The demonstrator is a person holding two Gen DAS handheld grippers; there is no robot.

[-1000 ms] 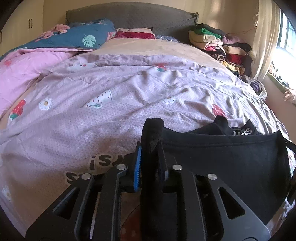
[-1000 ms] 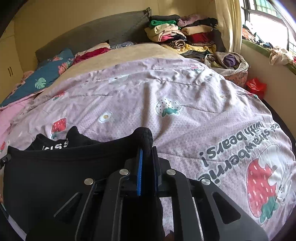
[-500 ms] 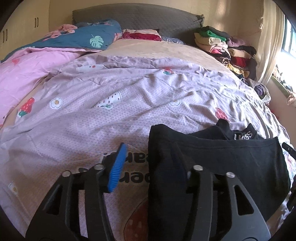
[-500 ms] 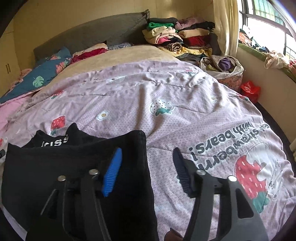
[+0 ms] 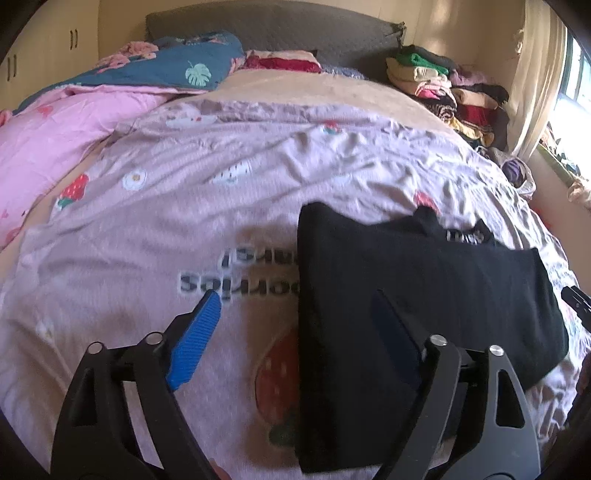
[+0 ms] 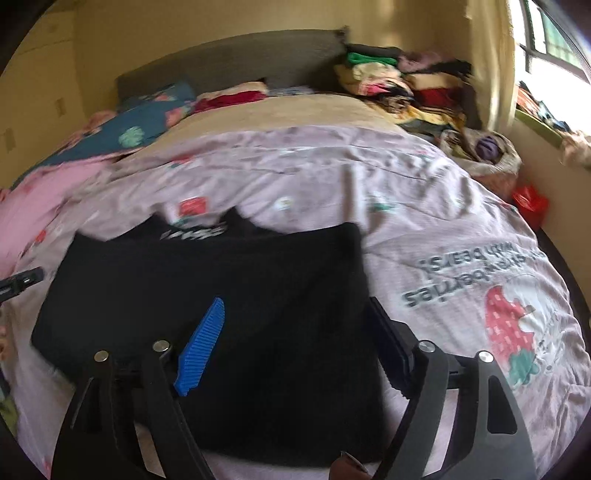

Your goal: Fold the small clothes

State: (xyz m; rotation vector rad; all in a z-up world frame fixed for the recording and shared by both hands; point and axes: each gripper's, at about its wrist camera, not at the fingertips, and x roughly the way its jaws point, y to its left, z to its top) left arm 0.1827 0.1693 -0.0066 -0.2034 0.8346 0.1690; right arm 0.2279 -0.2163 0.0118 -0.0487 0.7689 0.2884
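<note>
Bedroom w/ a bed (image 5: 184,206) taking up most of both views, lilac strawberry-print quilt (image 5: 258,177) spreading over it, grey headboard (image 5: 273,26) sitting at the far end. Black garment (image 5: 424,280) is lying flat on the quilt, folded into a rough rectangle, white lettering on a band peeking out at its far edge.

Left gripper (image 5: 295,328) is hovering w/ jaws spread wide, gripping nothing; left blue pad (image 5: 195,339) is hanging over bare quilt, right pad over the garment's left part, so the garment's left edge is running between the jaws.

Right gripper (image 6: 299,332) is likewise gaping wide, empty; garment (image 6: 221,288) is filling the space between and left of its jaws, its right edge lying just inside the right jaw. Printed strawberry and text on the quilt are showing right of the jaws.

Stack of folded clothes (image 5: 443,88) is sitting far ahead-right of the left jaws, near the curtain (image 5: 535,74). Blue leaf-print pillow (image 5: 177,70) and pink blanket (image 5: 55,129) are lying ahead-left.
</note>
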